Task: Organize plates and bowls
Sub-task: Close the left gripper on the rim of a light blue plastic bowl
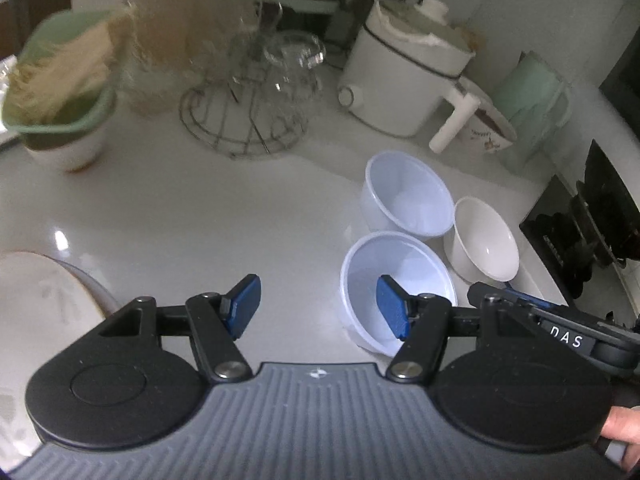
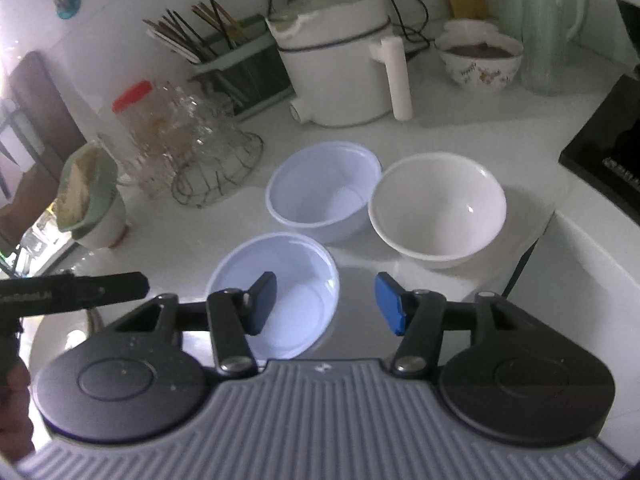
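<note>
Two pale blue plastic bowls and one white ceramic bowl stand on the white counter. The near blue bowl [image 1: 404, 276] [image 2: 288, 284], the far blue bowl [image 1: 408, 196] [image 2: 324, 188] and the white bowl [image 1: 486, 240] [image 2: 438, 208] sit close together. A stack of plates [image 1: 40, 312] lies at the left. My left gripper [image 1: 318, 306] is open and empty, its right finger over the near blue bowl's rim. My right gripper [image 2: 326, 304] is open and empty above that same bowl's right rim.
A wire rack with glasses [image 1: 256, 92] [image 2: 200, 152], a white cooker with handle [image 1: 408, 76] [image 2: 344, 60], a green-lidded cup [image 1: 60, 92] [image 2: 88, 196], a patterned bowl [image 2: 480, 60] and a chopstick holder [image 2: 224, 48] stand behind. A black stove [image 1: 592, 224] [image 2: 608, 144] is at right.
</note>
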Motion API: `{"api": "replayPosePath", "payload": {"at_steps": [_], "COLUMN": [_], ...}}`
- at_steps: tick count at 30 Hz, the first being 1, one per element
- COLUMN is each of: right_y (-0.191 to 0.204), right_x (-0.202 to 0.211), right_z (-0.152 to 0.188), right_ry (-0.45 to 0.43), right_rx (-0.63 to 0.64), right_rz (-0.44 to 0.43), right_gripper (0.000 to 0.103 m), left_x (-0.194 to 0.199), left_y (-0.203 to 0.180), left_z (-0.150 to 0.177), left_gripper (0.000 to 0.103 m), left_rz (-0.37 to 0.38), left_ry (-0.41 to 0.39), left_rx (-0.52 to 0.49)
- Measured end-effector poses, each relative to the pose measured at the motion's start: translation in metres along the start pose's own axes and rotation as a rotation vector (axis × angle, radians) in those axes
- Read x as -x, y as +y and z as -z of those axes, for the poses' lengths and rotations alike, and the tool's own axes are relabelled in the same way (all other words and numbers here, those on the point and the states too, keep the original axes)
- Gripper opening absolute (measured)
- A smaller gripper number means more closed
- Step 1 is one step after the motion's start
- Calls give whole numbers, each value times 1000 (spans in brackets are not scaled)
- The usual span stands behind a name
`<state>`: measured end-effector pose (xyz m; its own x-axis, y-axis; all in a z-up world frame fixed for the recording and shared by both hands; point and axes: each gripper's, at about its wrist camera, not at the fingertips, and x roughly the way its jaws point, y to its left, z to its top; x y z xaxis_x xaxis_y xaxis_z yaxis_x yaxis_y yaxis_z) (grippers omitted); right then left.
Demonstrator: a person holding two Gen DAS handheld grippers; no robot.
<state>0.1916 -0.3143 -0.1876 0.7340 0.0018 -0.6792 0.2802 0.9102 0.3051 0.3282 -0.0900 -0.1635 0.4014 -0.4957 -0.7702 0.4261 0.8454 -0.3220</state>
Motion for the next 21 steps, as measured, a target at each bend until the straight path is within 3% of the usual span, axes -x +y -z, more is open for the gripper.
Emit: {"api": "replayPosePath", "payload": {"at_steps": [5,11,16,19,21], "right_y": [-11,-11,-17,-19,-20], "right_x": [-19,-27,-34,-39,-42], "right_z": [-1,-1,0,0,0], "right_ry": [38,44,59,72,85], "right_rx": [-45,-46,-67,-83,-85], "right_rz": [-9,-15,-6,-7,-12], "right_gripper": [51,47,36,26,13], "left_x": [-21,-36,-45,-45,-44], "left_y": [-7,-12,-13,-13,-15], "left_z": [-2,-5,-7,-7,-7], "left_gripper": [67,57,36,29,27], "left_rz": [19,41,52,63,71], "left_ry": [36,55,65,66,64], "left_rx": [-8,-32,-29,-10,-1]}}
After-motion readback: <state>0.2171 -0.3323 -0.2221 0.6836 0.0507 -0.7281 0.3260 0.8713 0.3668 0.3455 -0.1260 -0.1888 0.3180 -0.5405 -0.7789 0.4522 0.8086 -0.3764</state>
